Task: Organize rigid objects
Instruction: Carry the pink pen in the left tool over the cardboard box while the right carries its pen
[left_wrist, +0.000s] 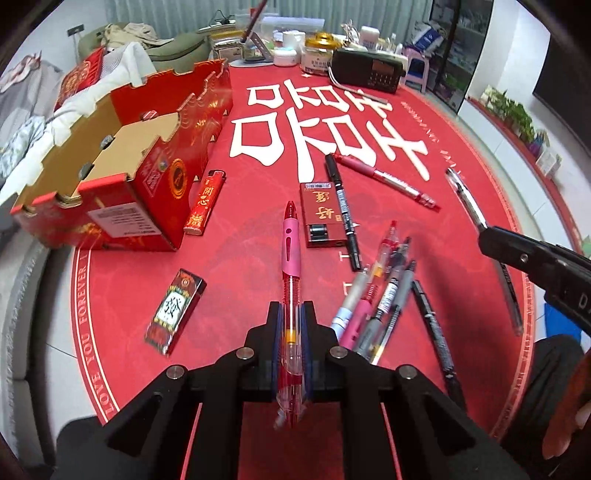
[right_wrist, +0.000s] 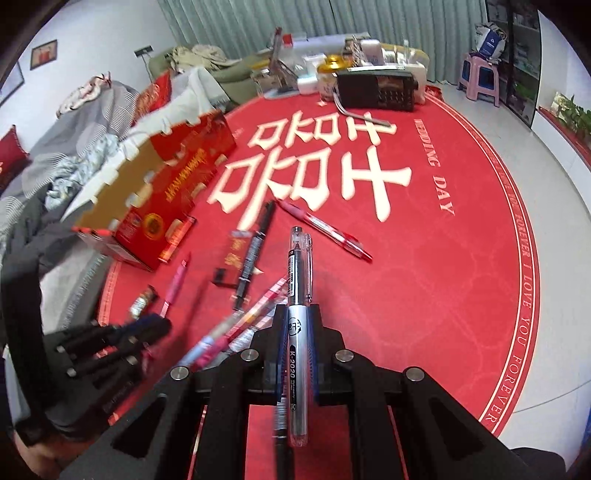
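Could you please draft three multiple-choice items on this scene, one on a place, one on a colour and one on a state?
1. Where does the red plastic lighter with gold characters lie?
A. inside the box
B. on the mat beside the open red cardboard box
C. on the radio

2. What colour is the rubber grip of the clear-barrelled pen in the left gripper?
A. pink
B. green
C. yellow

3. What is the state of the right gripper?
A. open and empty
B. shut on a lighter
C. shut on the clear pen with a silver label

Answers: 1 B, it lies just right of the box wall on the red round mat; 2 A, the sleeve is pink; 3 C, the pads clamp the pen's barrel.
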